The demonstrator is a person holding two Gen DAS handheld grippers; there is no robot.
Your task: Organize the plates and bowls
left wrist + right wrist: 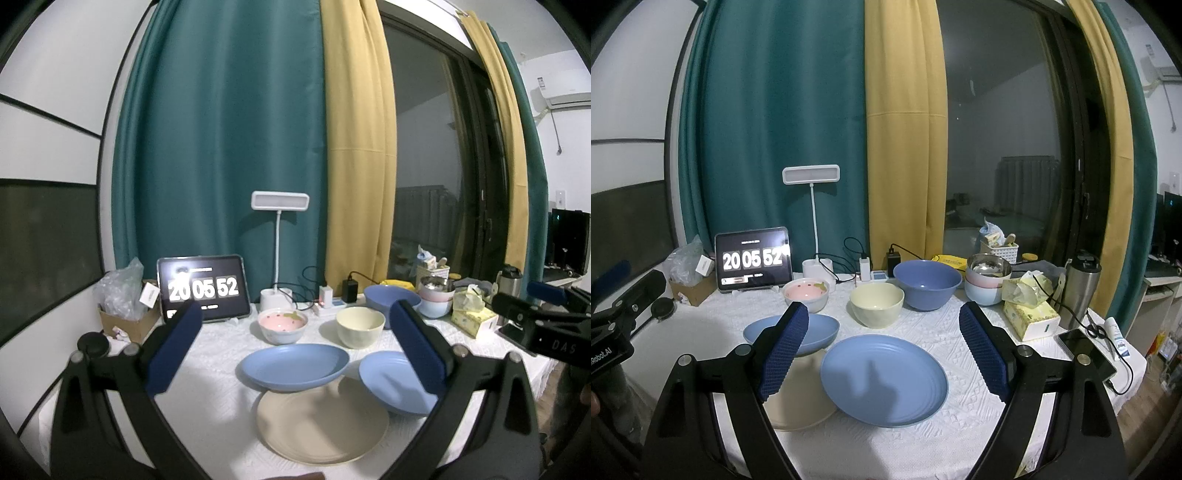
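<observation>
On the white tablecloth lie a cream plate (321, 424), a blue plate (293, 365) resting partly on its far edge, and a second blue plate (884, 380) to the right. Behind stand a pink-inside bowl (282, 324), a cream bowl (876, 304), a large blue bowl (927, 282) and a stack of bowls topped by a steel one (986, 278). My left gripper (295, 347) is open and empty above the plates. My right gripper (882, 354) is open and empty above the second blue plate.
At the back stand a tablet clock (753, 258), a white desk lamp (811, 218), chargers with cables (894, 260) and a cardboard box (125, 321). On the right are a tissue box (1030, 317), a steel tumbler (1080, 288) and a phone (1086, 349).
</observation>
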